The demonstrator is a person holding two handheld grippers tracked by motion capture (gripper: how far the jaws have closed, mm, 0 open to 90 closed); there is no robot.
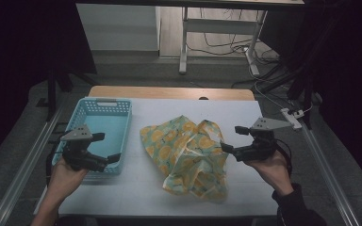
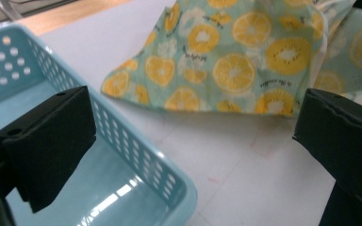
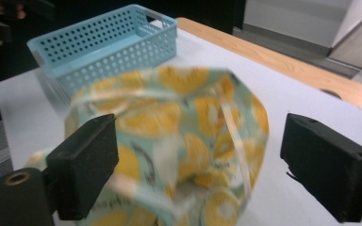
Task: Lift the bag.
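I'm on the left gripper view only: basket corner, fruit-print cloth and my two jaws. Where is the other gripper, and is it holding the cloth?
Observer: The right gripper hangs at the cloth's right edge in the high view. Its jaws stand apart, nothing pinched.
Operator: Is the cloth flat?
Observer: No. It lies crumpled on the white table, with a light strap running over its folds.
Operator: Anything in the basket?
Observer: From above, the blue basket looks empty. Your left gripper hovers over its near right corner, jaws open.
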